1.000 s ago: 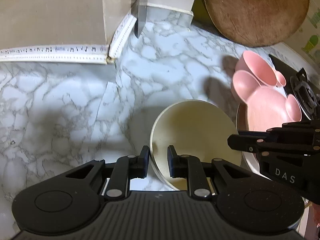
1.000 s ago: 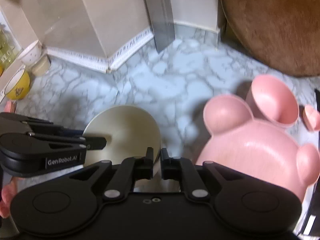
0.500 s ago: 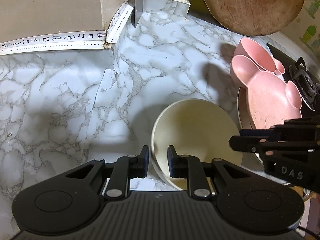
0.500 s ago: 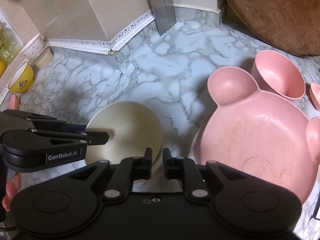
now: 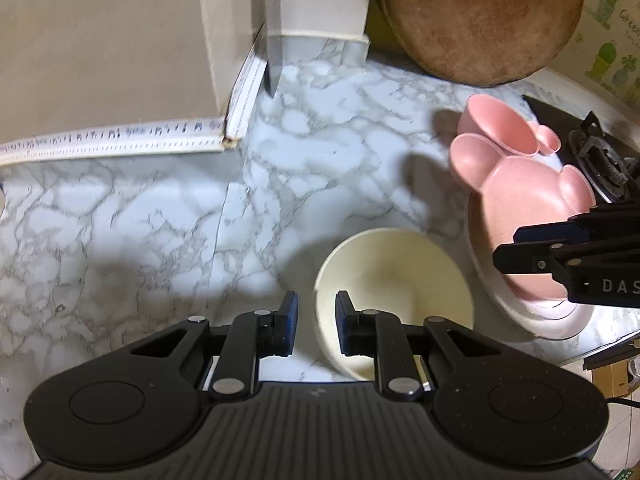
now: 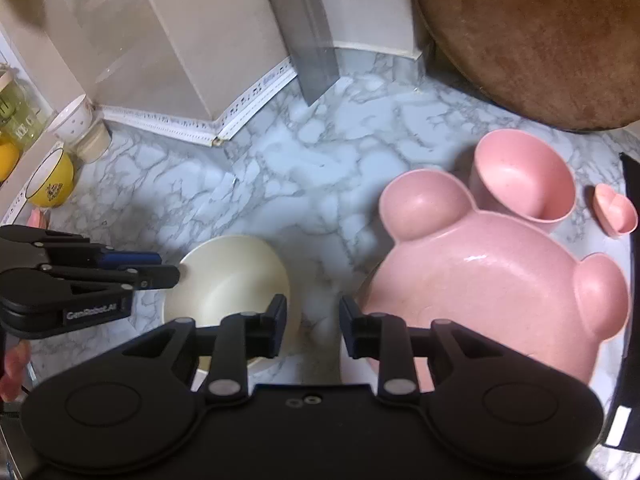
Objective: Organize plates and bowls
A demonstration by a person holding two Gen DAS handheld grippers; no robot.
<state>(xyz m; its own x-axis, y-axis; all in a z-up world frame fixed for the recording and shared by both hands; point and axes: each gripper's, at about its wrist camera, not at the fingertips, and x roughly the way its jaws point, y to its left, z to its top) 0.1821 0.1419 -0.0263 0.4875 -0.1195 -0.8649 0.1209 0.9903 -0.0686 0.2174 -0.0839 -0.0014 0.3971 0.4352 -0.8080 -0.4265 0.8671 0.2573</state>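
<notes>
A cream bowl (image 5: pixel 394 276) stands on the marble counter (image 5: pixel 160 216). My left gripper (image 5: pixel 316 312) straddles its near-left rim, one finger inside, one outside, with a gap showing, so it is open. The bowl also shows in the right wrist view (image 6: pixel 232 280), as does my left gripper (image 6: pixel 168 276). My right gripper (image 6: pixel 312 322) is open and empty between the cream bowl and a pink bear-shaped plate (image 6: pixel 492 292). The pink plate (image 5: pixel 528 208) rests on a white plate (image 5: pixel 548 320). A pink cup (image 6: pixel 524 180) stands behind it.
A round wooden board (image 6: pixel 532 36) leans at the back right. A cleaver (image 6: pixel 308 44) hangs at the wall corner. A small pink heart dish (image 6: pixel 614 210) lies far right near a black stove edge (image 5: pixel 600 160). A yellow bowl (image 6: pixel 52 184) and cups (image 6: pixel 72 124) stand far left.
Both grippers have opened: the left let go of the cream bowl's rim, the right's fingers spread apart. Both cameras have shifted a little over the counter.
</notes>
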